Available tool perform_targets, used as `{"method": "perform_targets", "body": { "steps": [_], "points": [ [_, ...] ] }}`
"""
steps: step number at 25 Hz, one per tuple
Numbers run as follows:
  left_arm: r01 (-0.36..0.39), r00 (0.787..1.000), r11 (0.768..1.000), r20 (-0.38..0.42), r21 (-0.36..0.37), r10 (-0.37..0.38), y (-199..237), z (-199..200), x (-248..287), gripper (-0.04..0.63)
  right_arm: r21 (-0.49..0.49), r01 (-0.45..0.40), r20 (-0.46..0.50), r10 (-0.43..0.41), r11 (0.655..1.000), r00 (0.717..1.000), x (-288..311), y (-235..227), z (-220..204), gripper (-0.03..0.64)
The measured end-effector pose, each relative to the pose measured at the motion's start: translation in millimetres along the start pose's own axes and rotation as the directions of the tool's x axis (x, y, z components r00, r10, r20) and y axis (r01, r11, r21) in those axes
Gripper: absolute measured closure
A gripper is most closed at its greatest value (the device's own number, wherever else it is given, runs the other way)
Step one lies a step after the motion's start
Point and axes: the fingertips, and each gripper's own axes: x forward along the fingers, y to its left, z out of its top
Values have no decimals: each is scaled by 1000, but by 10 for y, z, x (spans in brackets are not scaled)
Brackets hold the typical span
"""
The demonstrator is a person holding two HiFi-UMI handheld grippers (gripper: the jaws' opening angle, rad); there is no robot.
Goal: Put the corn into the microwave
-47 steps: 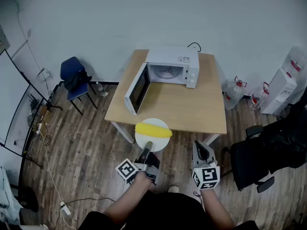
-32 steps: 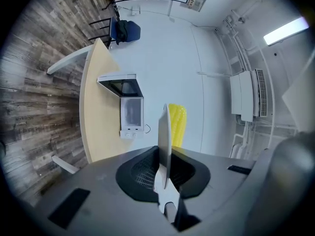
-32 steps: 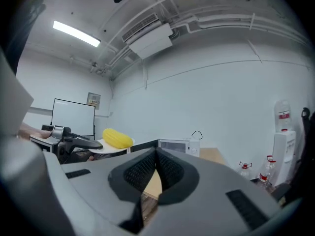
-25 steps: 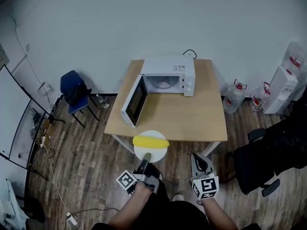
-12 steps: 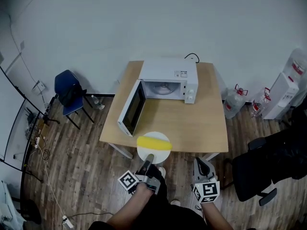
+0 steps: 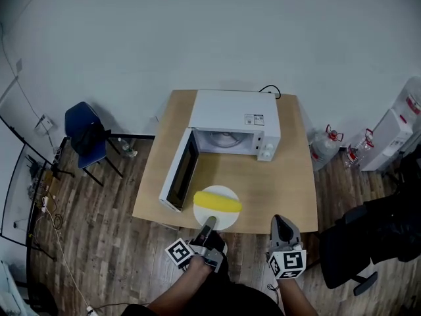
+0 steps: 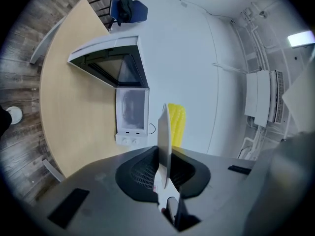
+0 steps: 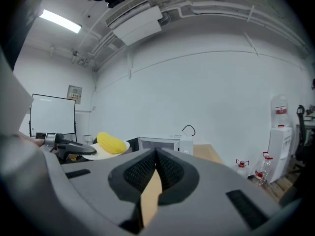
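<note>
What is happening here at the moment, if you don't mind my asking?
A person is working with a handheld gripper in each hand. The left gripper is clamped on the rim of a white plate that carries a yellow corn cob, held near the front edge of the wooden table. The microwave on the table stands with its door open. The right gripper is shut and empty. The corn is not yet inside.

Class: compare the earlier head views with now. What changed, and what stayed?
The left gripper carried the plate with the corn forward, from the near edge of the table to over it, nearer the microwave. Unchanged: left gripper clamps the plate's rim; right gripper shut, empty; microwave door open.
</note>
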Motion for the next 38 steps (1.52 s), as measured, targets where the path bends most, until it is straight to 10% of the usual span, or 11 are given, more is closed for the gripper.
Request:
{"method": "perform_targets", "body": {
  "steps": [22, 38],
  "points": [
    [-48, 981, 999, -186, 13, 49, 419, 662, 1192, 568, -17, 93, -69, -94, 996, 993, 1363, 47, 202, 557],
    [-16, 984, 1000, -178, 8, 17, 656, 809, 1697, 568, -6, 39, -64, -39, 999, 997, 1941, -31, 53, 557]
  ]
}}
